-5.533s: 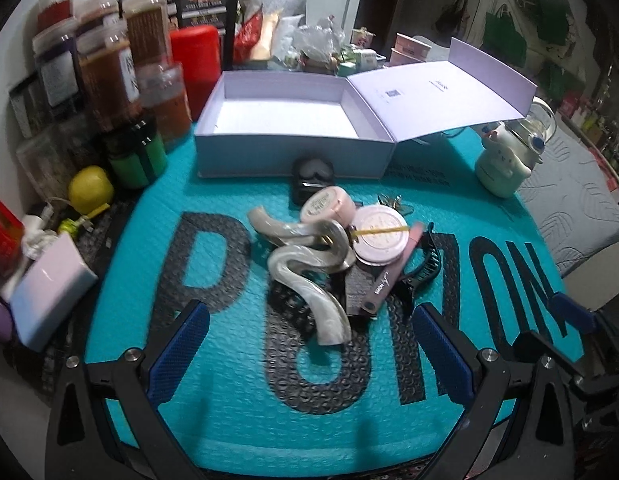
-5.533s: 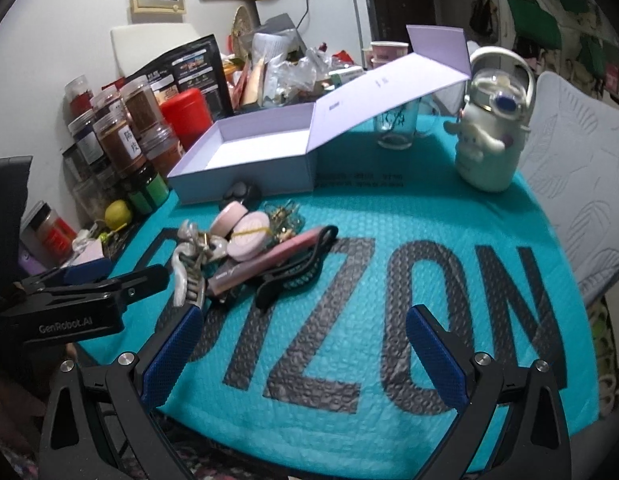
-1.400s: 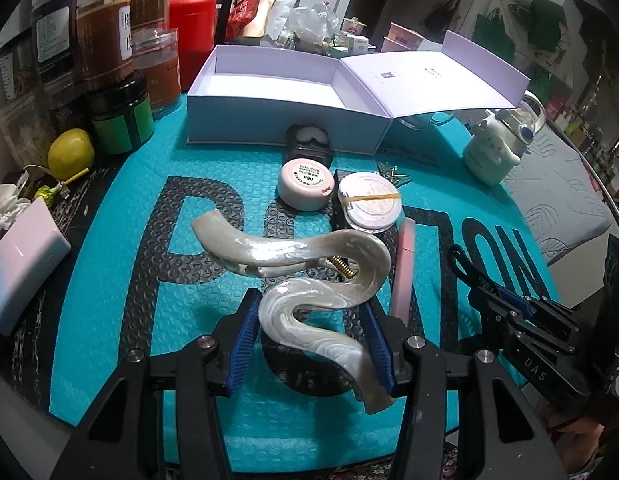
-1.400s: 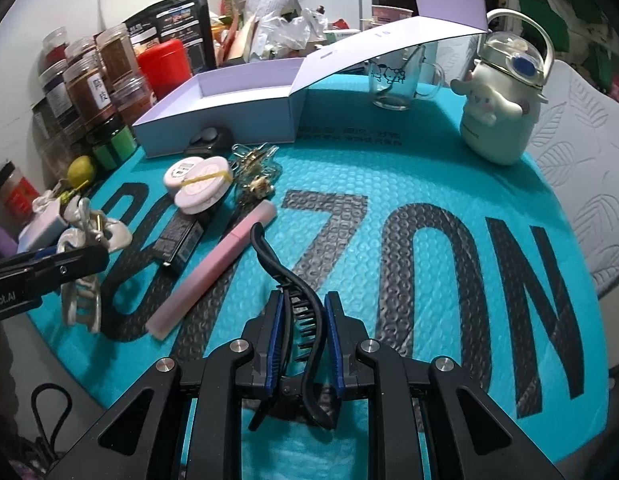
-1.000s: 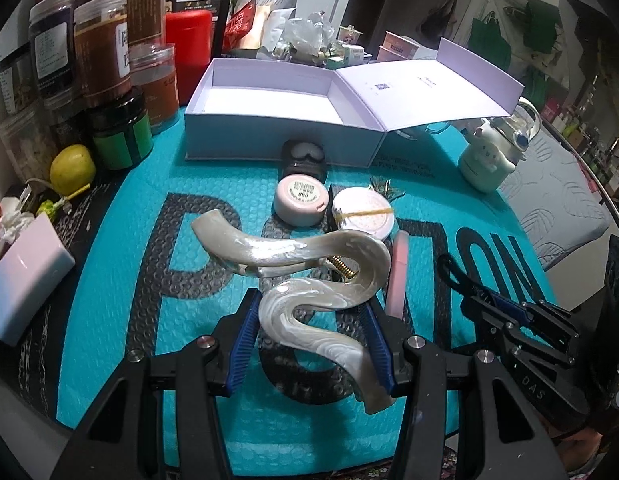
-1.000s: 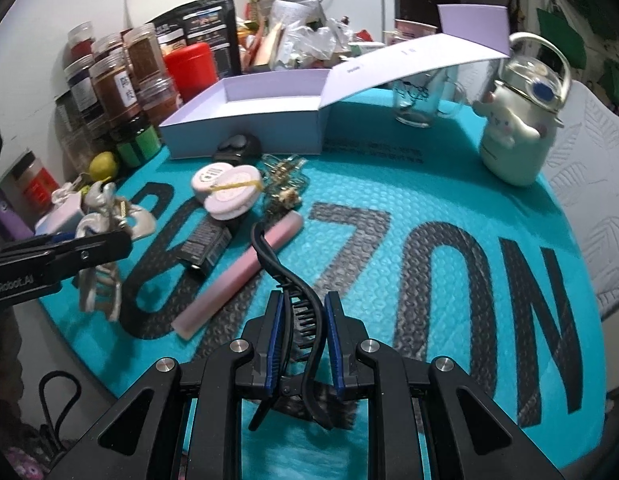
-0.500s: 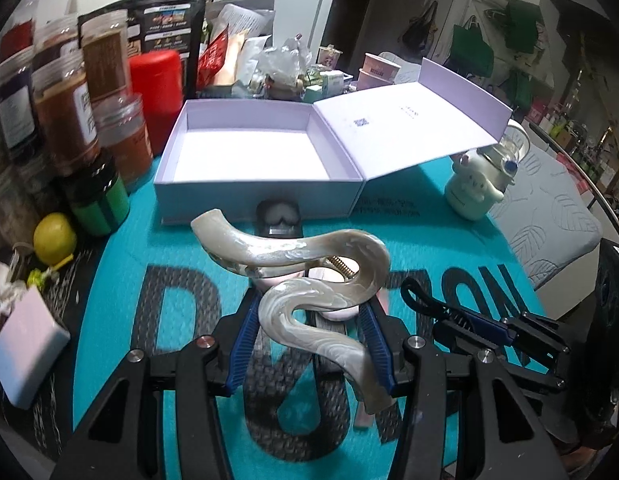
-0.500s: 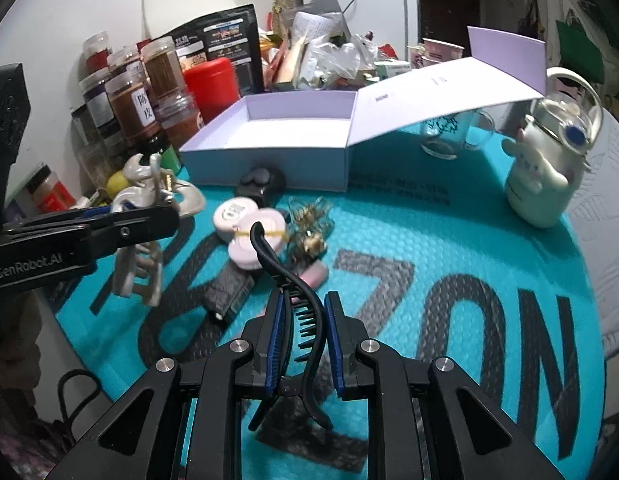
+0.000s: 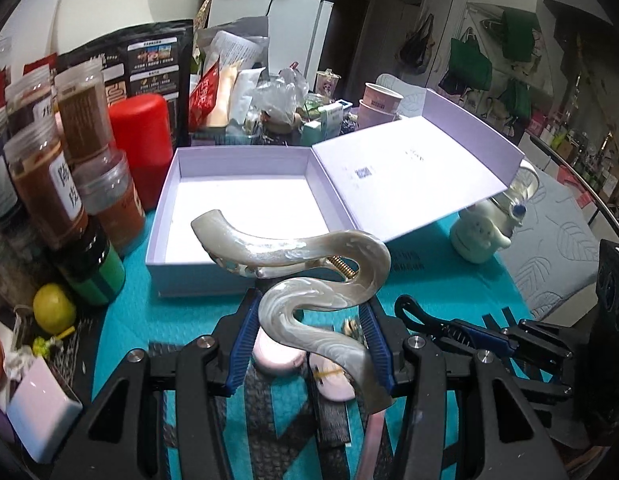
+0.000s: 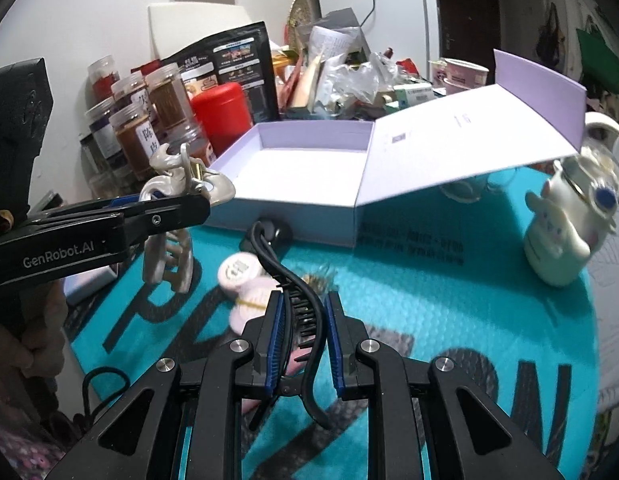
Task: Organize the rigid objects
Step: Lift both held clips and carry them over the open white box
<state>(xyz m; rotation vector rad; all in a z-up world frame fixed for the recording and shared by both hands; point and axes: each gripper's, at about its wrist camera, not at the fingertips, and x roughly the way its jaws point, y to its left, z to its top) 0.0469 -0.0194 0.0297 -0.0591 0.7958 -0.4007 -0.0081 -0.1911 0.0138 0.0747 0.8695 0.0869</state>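
My left gripper (image 9: 309, 316) is shut on a pearly white hair claw clip (image 9: 305, 264), held in the air just in front of the open lilac box (image 9: 237, 200). From the right wrist view the same clip (image 10: 177, 204) hangs at the left, near the box's front left corner. My right gripper (image 10: 305, 320) is shut on a black toothed hair clip (image 10: 289, 276), lifted above the teal mat. Below it lie two round pink compacts (image 10: 239, 270) and a small black case (image 10: 277, 232) by the box front. The box (image 10: 309, 168) is empty, its lid (image 10: 469, 136) open to the right.
Spice jars (image 9: 81, 132) and a red canister (image 9: 139, 140) crowd the left of the box. A lemon (image 9: 53, 302) and a white block (image 9: 41, 404) sit at the mat's left edge. A cream character bottle (image 10: 561, 232) stands right, under the lid. Clutter fills the back.
Both grippers have risen and moved forward toward the box with their clips. The box now looms larger, and the compacts and pink stick have slipped beneath the fingers.
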